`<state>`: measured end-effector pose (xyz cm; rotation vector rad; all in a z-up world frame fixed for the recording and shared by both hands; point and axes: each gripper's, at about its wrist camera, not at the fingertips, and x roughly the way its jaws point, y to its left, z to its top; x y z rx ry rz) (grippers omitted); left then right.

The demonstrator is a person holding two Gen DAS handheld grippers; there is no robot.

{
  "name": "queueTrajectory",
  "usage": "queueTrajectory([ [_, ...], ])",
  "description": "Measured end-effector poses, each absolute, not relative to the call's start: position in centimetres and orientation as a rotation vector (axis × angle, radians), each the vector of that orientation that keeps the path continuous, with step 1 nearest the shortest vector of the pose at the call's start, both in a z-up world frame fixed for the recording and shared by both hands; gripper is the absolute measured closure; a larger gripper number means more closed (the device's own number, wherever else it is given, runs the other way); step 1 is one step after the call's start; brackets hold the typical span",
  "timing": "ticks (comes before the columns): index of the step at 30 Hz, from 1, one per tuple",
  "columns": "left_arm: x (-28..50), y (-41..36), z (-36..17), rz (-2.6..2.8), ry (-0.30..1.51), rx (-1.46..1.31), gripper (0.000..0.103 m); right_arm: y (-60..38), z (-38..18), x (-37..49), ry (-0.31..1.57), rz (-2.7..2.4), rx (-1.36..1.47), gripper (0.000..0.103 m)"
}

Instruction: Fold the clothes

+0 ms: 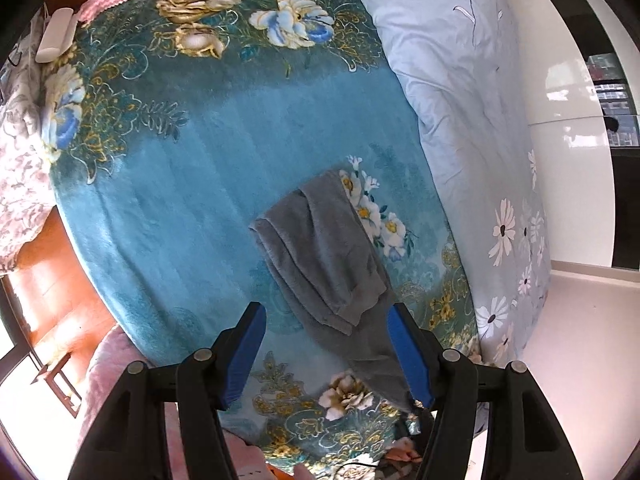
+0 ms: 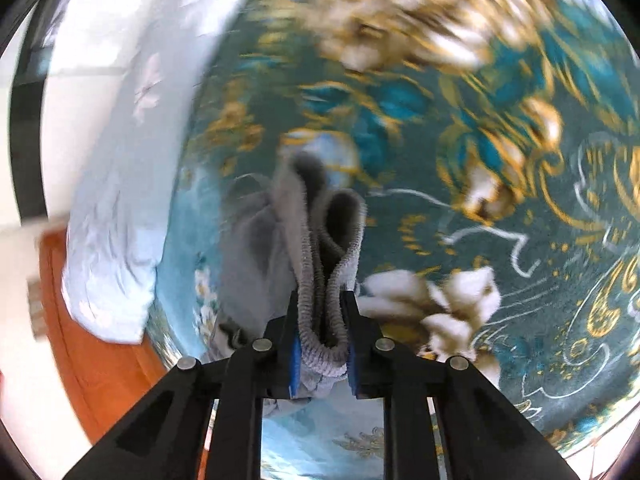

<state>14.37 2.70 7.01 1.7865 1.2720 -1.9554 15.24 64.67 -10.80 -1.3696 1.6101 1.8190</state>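
grey garment (image 1: 320,252) lay on the teal floral blanket (image 1: 168,184), soft, limp, light | best held at its ribbed hem | right gripper (image 2: 322,332) clamped that hem | left gripper (image 1: 326,354) gaped, empty, over it

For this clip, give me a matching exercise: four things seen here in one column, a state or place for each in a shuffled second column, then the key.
Things:
1. left gripper
2. right gripper
3. grey fleece garment
4. pale blue daisy-print quilt

States or places:
A. clamped on a bunched grey ribbed hem
B. partly folded on the teal floral blanket
C. jaws apart, nothing between the pads
D. heaped along the blanket's edge, beside the white wall

Pairs: 1-C, 2-A, 3-B, 4-D
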Motion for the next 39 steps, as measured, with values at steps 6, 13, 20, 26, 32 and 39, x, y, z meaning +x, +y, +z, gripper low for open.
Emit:
queueTrajectory([
  [6, 14.8, -0.3, 4.9, -1.929, 1.272, 1.822, 0.036, 59.0, -2.6, 9.3, 1.300, 2.127, -1.461, 0.085],
  [13, 12.4, -3.4, 3.5, -2.027, 1.230, 1.871, 0.036, 46.2, 4.2, 1.1, 0.916, 2.416, -1.619, 0.085],
  [20, 11.8, -7.8, 0.2, -1.976, 1.323, 1.894, 0.036, 33.5, 2.9, -5.0, 0.636, 2.441, -1.838, 0.086],
  [26, 12.7, -12.2, -2.3, -1.874, 1.413, 1.862, 0.036, 26.3, -1.9, -8.1, 0.406, 2.288, -2.029, 0.086],
  [32, 13.1, -14.2, -5.0, -1.759, 1.458, 1.870, 0.036, 22.4, -4.1, -9.3, 0.213, 2.221, -2.126, 0.084],
  [39, 9.6, -12.0, -8.0, -1.720, 1.450, 1.978, 0.036, 20.9, -3.1, -8.8, 0.225, 2.338, -2.239, 0.079],
])
